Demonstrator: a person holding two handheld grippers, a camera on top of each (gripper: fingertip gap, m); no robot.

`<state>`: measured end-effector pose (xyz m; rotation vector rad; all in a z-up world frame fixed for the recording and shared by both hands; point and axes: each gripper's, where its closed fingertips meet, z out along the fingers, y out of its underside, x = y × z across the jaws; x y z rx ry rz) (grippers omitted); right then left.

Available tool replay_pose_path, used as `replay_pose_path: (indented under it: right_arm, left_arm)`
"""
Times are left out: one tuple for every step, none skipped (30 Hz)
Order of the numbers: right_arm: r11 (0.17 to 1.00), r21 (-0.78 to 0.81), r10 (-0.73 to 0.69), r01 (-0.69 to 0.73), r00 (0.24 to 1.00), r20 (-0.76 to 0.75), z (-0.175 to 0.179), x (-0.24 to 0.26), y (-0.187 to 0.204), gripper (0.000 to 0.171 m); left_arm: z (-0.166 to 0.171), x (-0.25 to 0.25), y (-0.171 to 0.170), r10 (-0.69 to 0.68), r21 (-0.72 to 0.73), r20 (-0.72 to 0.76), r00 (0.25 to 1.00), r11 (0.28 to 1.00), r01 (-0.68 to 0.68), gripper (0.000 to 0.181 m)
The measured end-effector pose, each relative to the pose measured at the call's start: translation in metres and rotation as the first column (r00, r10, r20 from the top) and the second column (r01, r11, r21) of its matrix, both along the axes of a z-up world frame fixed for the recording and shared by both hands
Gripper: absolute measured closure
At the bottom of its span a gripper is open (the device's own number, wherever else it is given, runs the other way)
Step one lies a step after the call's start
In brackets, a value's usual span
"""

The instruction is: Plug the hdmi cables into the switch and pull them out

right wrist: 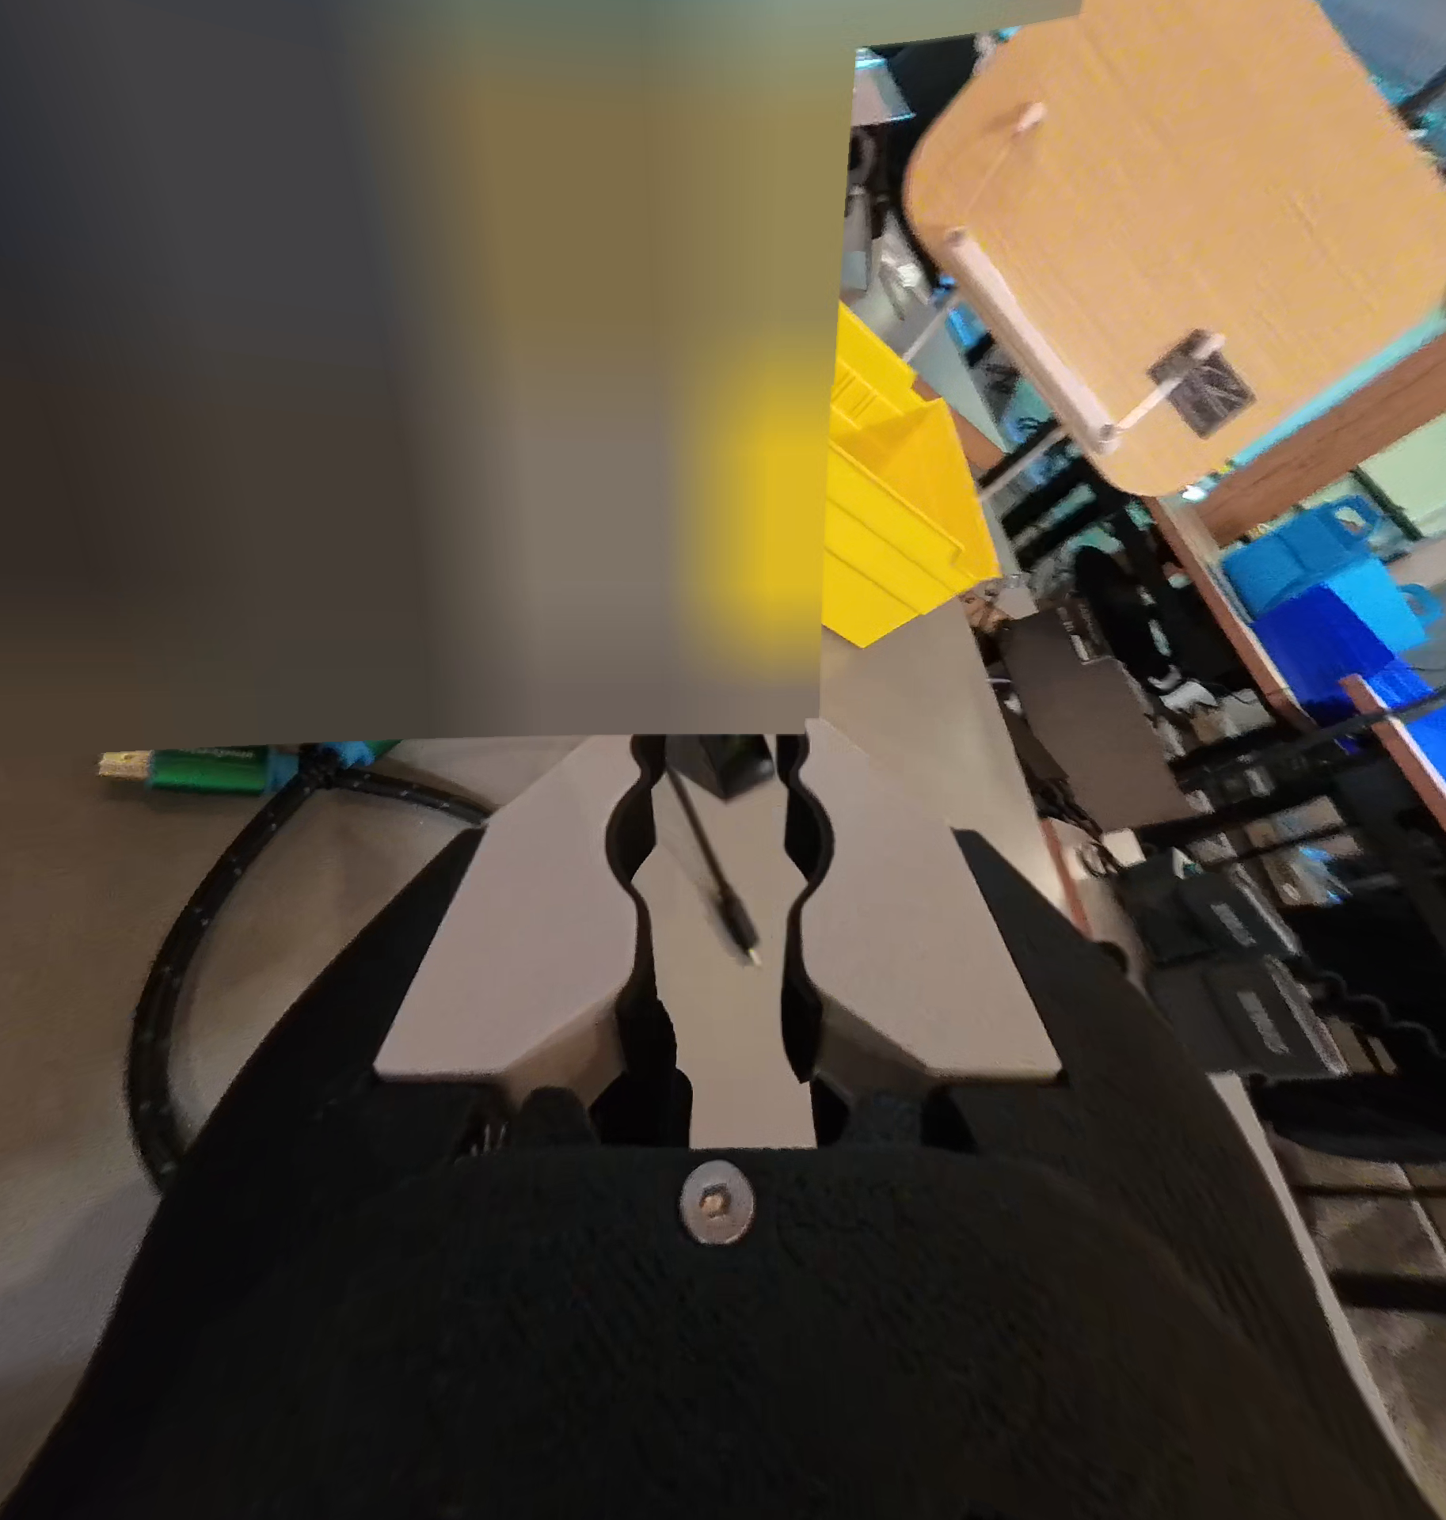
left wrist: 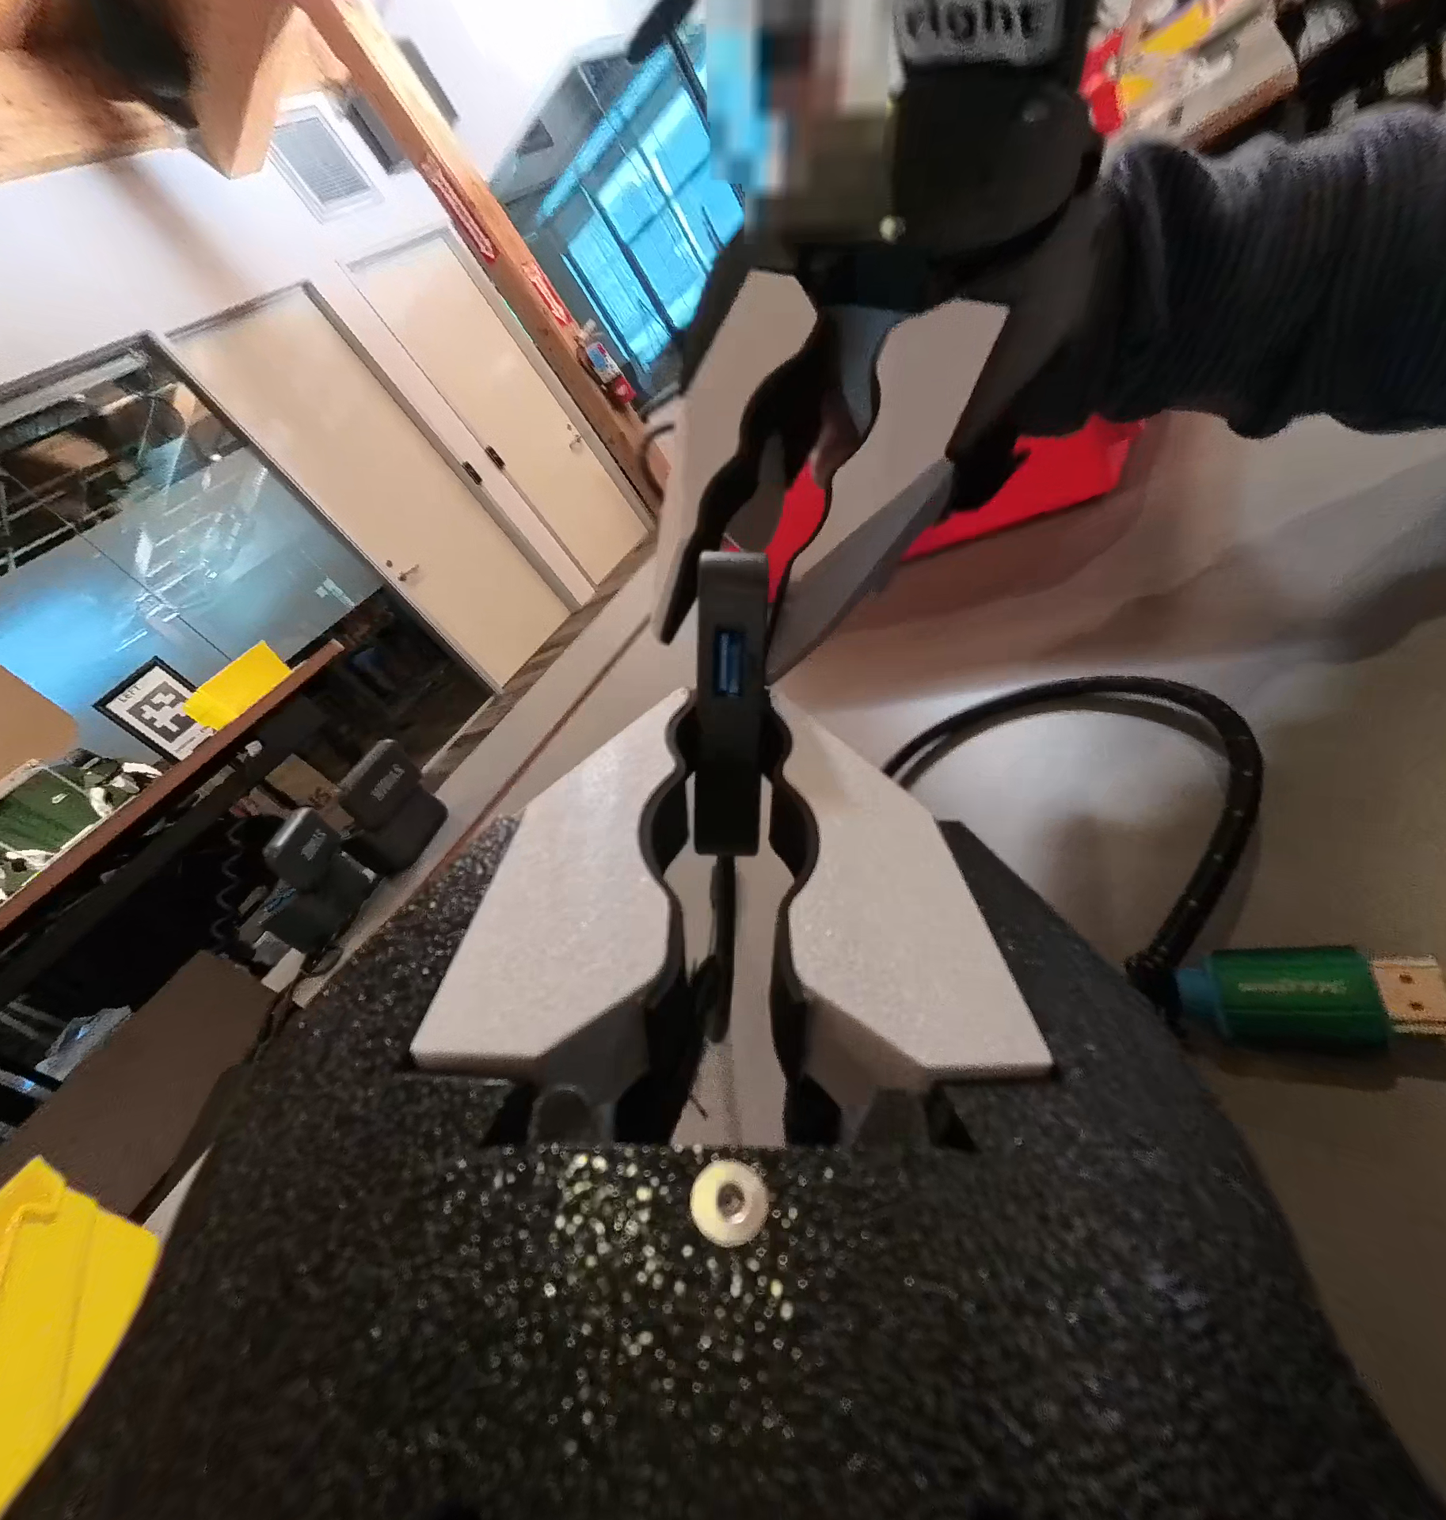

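My left gripper [left wrist: 728,709] is shut on a small black switch [left wrist: 730,724] with a blue port, held on edge above the grey table [left wrist: 1197,1316]. My right gripper [left wrist: 728,637] comes in from the far side, jaws open, its fingertips on either side of the switch's far end. In the right wrist view the right gripper [right wrist: 720,757] is open, with the switch [right wrist: 716,769] at its tips, partly hidden, and a thin black lead with a small plug [right wrist: 740,938] hanging from it. An HDMI cable with a green plug [left wrist: 1312,999] lies unplugged on the table; the plug also shows in the right wrist view [right wrist: 201,769].
The HDMI plug's black braided cable [left wrist: 1213,740] loops on the table [right wrist: 201,896]. A yellow bin [right wrist: 892,510] stands near the table edge; it also shows in the left wrist view [left wrist: 37,1332]. A red object [left wrist: 1032,485] lies behind the right gripper. A person's sleeve [left wrist: 1296,280] reaches in. My two grippers' fingertips are within a few centimetres of each other.
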<state>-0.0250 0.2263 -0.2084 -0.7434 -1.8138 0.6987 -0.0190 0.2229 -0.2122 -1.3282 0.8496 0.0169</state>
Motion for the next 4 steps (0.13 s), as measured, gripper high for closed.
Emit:
replay_pose_path:
  right_arm:
    - [0.999, -0.014, -0.035, 0.035, 0.999, -0.029, 0.004, 0.0, 0.007, 0.142]
    - [0.998, -0.043, -0.058, 0.056, 0.997, -0.047, 0.008, 0.001, 0.012, 0.139]
    - [0.994, -0.1, -0.055, 0.05, 0.997, -0.053, 0.011, 0.003, 0.013, 0.138]
    - [0.983, -0.184, -0.026, 0.015, 0.998, -0.058, 0.014, 0.005, 0.01, 0.138]
  left_arm:
    - [0.008, -0.002, -0.003, -0.017, 0.017, 0.044, 0.999, 1.0, 0.016, 0.17]
    - [0.016, -0.002, -0.008, -0.062, 0.027, 0.11, 0.992, 0.998, 0.059, 0.17]
    - [0.024, -0.002, -0.013, -0.122, 0.034, 0.19, 0.974, 0.993, 0.117, 0.17]
    - [0.033, -0.001, -0.019, -0.191, 0.044, 0.271, 0.943, 0.981, 0.187, 0.171]
